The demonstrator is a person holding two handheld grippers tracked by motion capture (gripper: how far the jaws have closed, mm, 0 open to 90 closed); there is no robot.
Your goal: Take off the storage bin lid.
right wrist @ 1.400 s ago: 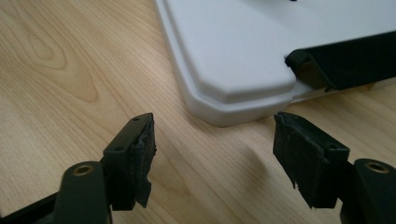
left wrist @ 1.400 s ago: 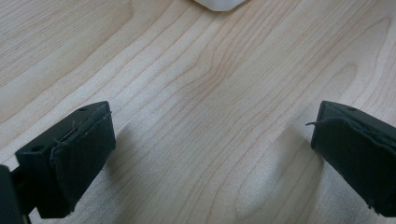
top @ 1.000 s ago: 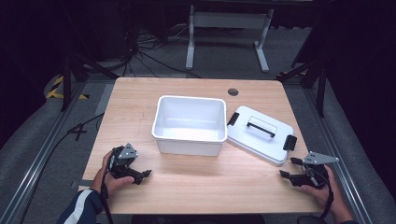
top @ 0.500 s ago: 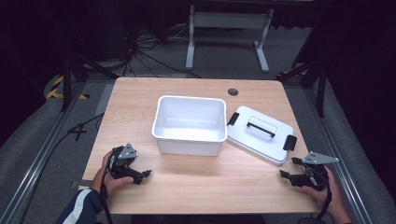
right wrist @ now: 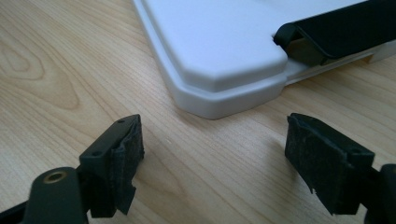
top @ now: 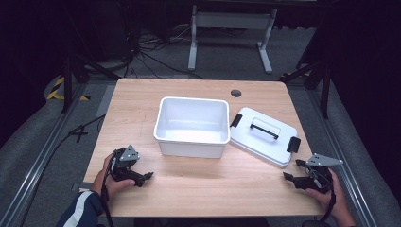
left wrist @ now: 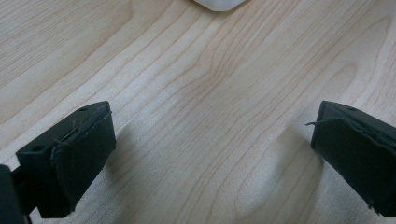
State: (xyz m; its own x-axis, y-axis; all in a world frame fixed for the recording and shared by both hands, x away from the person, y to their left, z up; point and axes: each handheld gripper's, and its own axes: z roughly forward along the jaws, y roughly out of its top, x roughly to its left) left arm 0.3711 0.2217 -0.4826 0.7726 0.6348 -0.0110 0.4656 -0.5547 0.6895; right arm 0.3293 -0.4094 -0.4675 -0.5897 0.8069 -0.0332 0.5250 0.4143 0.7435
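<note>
A white open bin [top: 191, 125] stands in the middle of the wooden table [top: 142, 101]. Its white lid [top: 262, 137], with a black handle and black side latches, lies flat just right of it. My left gripper [top: 147, 176] rests near the front left edge, open, with bare wood between its fingers [left wrist: 70, 158]; a corner of the bin [left wrist: 219, 4] shows far ahead. My right gripper [top: 286, 176] rests at the front right, open, facing a corner of the lid [right wrist: 224, 60] and one black latch [right wrist: 336, 32]. Nothing is between its fingers [right wrist: 119, 158].
A round cable hole [top: 236, 93] sits in the table's far edge. Beyond the table a white frame [top: 231, 28] and cables lie on the dark floor. Metal rails [top: 42, 161] run along both sides of the table.
</note>
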